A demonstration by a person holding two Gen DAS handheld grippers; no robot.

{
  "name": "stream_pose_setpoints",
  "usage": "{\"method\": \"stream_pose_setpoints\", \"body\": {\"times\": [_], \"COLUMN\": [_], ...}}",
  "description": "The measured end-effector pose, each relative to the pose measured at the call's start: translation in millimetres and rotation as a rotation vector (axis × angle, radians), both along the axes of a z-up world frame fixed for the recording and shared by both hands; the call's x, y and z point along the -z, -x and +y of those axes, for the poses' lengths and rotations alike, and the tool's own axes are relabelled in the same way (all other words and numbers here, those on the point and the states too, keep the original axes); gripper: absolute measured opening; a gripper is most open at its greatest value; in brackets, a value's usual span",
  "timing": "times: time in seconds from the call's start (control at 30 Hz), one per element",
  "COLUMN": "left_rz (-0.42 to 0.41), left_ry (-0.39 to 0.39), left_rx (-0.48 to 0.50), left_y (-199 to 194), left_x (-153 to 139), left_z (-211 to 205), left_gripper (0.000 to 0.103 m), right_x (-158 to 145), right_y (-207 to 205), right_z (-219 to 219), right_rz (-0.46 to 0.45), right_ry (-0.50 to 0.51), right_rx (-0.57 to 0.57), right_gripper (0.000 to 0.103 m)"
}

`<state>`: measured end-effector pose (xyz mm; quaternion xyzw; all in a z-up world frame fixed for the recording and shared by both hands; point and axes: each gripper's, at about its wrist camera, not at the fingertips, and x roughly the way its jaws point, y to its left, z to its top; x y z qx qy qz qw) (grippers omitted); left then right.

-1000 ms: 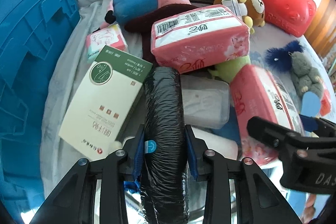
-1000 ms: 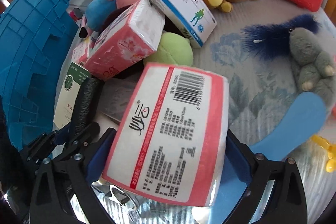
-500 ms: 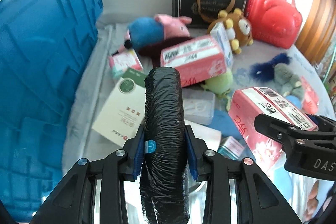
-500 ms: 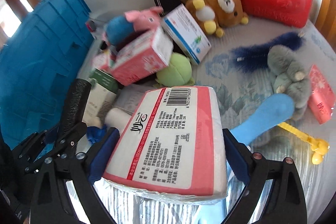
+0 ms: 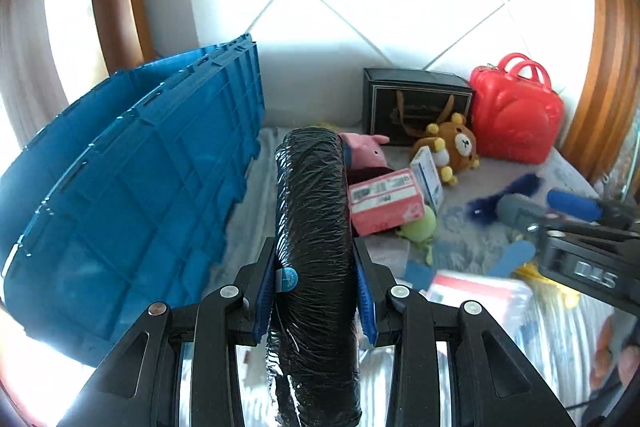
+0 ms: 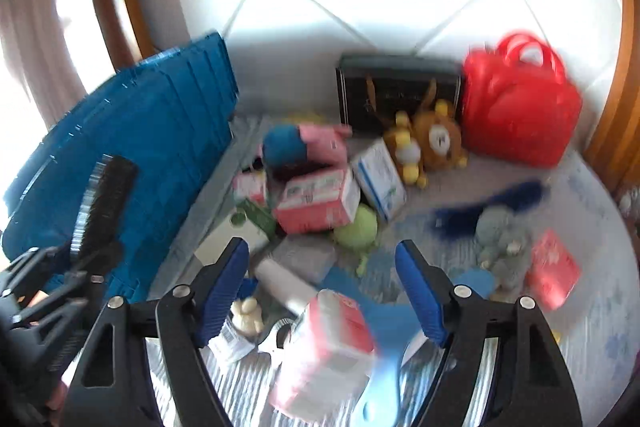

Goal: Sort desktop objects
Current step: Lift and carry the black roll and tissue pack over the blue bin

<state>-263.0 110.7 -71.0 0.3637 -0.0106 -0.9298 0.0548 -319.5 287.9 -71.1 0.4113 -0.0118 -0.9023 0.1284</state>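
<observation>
My left gripper [image 5: 314,247] is shut on a black roll wrapped in crinkled film [image 5: 312,211], which stands upright between its blue pads, held high beside the blue crate [image 5: 132,207]. The same roll [image 6: 104,203] shows at the left of the right wrist view. My right gripper [image 6: 320,247] has nothing between its jaws, and they are closing. A pink-and-white tissue pack [image 6: 324,347] is blurred below and in front of them, clear of both pads. The left wrist view shows that pack [image 5: 476,291] low on the cloth, under the right gripper [image 5: 560,223].
On the flowered cloth lie a second pink tissue pack [image 6: 316,203], a white-and-blue box [image 6: 380,183], a pig plush [image 6: 304,147], a bear plush [image 6: 436,139], a green plush [image 6: 356,227] and a grey plush [image 6: 500,239]. A red case [image 6: 520,107] and black gift box [image 6: 392,87] stand at the back.
Both grippers have risen and tipped up, so the wall now fills the top. The tissue pack has left the right gripper's jaws and is below them. The left still holds the roll.
</observation>
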Motion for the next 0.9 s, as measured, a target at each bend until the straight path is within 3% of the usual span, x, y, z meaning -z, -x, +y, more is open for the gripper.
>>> {"method": "stream_pose_setpoints", "body": {"times": [0.13,0.3,0.37,0.4,0.57,0.73,0.9], "left_rz": [-0.066,-0.203,-0.243,-0.261,-0.3,-0.354,-0.398], "left_ry": [-0.024,-0.055,-0.06,-0.061,-0.053,-0.117,-0.113], "left_rx": [0.035,0.082,0.083,0.077,-0.032,-0.215,-0.31], "left_y": [-3.0,1.5,-2.4,-5.4,-34.1,-72.7,-96.3], "left_x": [26.1,83.7,104.6,114.4,150.3,185.2,200.9], "left_z": [-5.3,1.4,7.6,11.5,36.4,64.7,74.9], "left_gripper": [0.034,0.034,0.034,0.034,0.034,0.034,0.034], "right_x": [47.9,108.9,122.6,128.7,149.1,163.0,178.8], "right_y": [-10.7,-28.1,-37.2,-42.7,-59.3,-73.4,-88.0], "right_z": [-2.8,3.4,8.9,11.5,16.1,24.5,18.5], "right_rz": [-0.106,-0.245,-0.268,-0.276,-0.258,-0.24,-0.261], "right_ry": [-0.039,-0.114,-0.124,-0.127,-0.205,-0.265,-0.287], "right_rx": [0.015,0.024,0.003,-0.013,-0.17,-0.346,-0.454], "right_gripper": [0.076,0.089,0.1,0.101,0.101,0.101,0.103]}}
